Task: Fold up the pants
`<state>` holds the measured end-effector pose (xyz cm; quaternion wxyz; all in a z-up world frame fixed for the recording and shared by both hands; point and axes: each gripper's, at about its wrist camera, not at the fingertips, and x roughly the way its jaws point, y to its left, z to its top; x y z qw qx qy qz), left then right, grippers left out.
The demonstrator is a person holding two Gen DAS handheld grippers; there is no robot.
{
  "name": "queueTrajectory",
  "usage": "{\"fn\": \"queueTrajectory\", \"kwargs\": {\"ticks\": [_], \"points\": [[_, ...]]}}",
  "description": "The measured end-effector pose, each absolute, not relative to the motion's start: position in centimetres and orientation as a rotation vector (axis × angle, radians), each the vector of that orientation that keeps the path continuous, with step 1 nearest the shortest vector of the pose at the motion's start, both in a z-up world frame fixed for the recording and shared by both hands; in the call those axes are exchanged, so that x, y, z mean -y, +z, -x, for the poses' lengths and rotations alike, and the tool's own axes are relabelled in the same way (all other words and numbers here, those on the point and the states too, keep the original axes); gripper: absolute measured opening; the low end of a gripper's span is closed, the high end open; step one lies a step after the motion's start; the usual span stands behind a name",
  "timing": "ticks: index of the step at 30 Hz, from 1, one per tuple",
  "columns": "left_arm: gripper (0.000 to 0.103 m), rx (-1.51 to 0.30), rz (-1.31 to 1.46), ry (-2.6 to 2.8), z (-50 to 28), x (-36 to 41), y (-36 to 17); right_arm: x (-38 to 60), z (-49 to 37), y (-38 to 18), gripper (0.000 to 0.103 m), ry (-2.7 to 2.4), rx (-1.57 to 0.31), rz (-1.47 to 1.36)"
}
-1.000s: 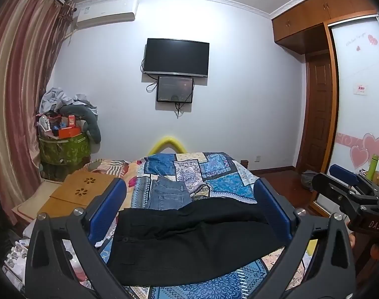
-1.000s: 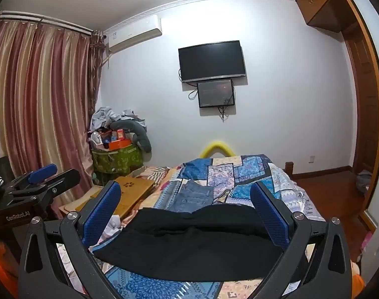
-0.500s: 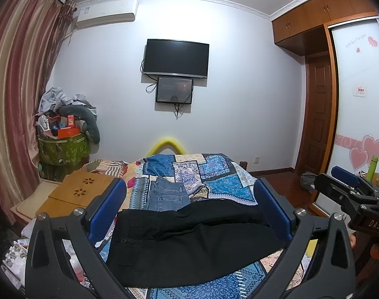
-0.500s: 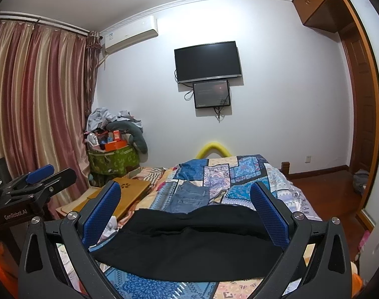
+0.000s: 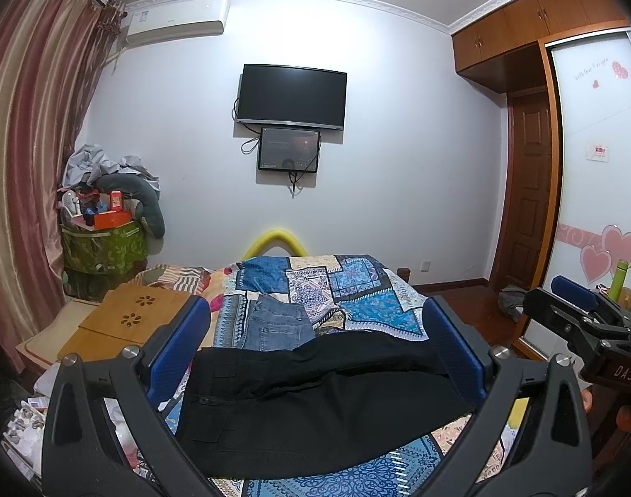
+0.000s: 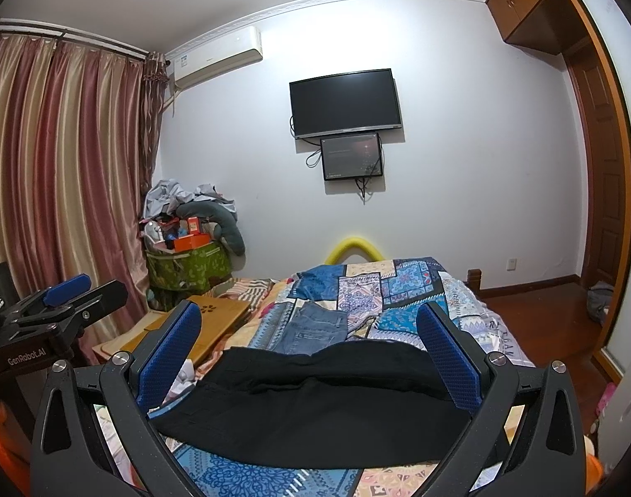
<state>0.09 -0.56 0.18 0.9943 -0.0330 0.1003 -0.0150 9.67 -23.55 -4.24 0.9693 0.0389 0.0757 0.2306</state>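
Black pants (image 6: 315,410) (folded) lie below spread claw (image 6: 309,352).

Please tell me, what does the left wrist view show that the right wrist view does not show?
Only the left wrist view shows the wardrobe door with pink hearts, the green bottle and the right claw. Only the right wrist view shows the left claw and the curtain rod. Both show the black pants on the patchwork bed cover, the folded jeans and the television.

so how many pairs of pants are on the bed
2: black pants spread across the near end of the bed, and folded blue jeans just beyond them. Others could be hidden.
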Motion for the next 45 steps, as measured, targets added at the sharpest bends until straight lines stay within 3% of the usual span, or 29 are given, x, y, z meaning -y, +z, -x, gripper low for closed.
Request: {"fn": "queueTrajectory", "kwargs": {"ticks": [45], "points": [[0.103, -0.240, 0.084, -0.014, -3.6, -0.6, -1.5, 23.3, -11.9, -4.9, 0.103, 0.456, -0.195, -0.057]]}}
